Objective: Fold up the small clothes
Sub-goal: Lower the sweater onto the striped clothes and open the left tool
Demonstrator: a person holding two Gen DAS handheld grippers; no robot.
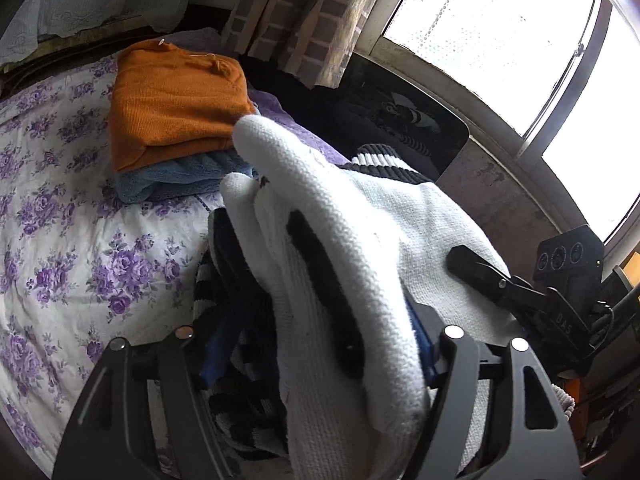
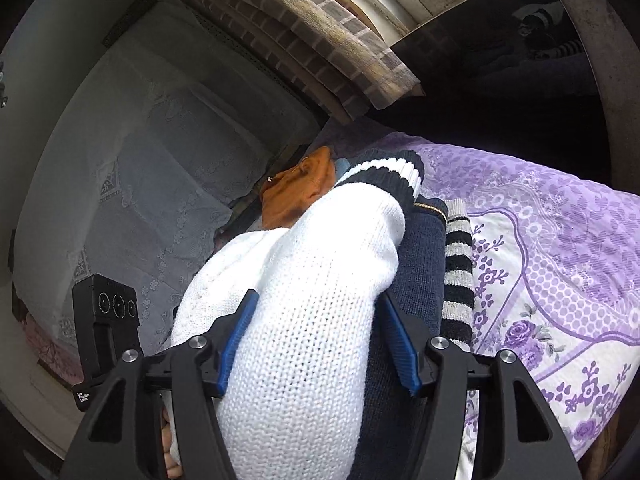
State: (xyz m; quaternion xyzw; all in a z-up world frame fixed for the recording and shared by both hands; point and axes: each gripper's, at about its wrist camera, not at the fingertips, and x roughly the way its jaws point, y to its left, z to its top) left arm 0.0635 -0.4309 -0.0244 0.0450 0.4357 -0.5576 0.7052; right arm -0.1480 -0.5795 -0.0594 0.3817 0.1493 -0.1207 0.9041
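Note:
A folded white knit sweater (image 1: 400,216) with black stripes lies on top of a navy garment (image 2: 420,264) and a black-and-white striped one (image 2: 460,280) on the bed. My left gripper (image 1: 320,320) stands open under a thick fold of the sweater, which drapes over it and hides most of its fingers; one blue pad (image 1: 425,342) shows. My right gripper (image 2: 318,298) is open around the sweater's other end, its blue pads (image 2: 240,336) close along both sides. Its black finger (image 1: 480,270) rests on the knit in the left wrist view.
A folded orange sweater (image 1: 176,108) sits on a blue towel (image 1: 172,182) further back on the purple-flowered bedsheet (image 1: 72,216). A brick-patterned curtain (image 1: 304,20), a bright window (image 1: 500,40) and a glossy black panel (image 1: 400,120) lie beyond. Lace fabric (image 2: 160,160) hangs on the left.

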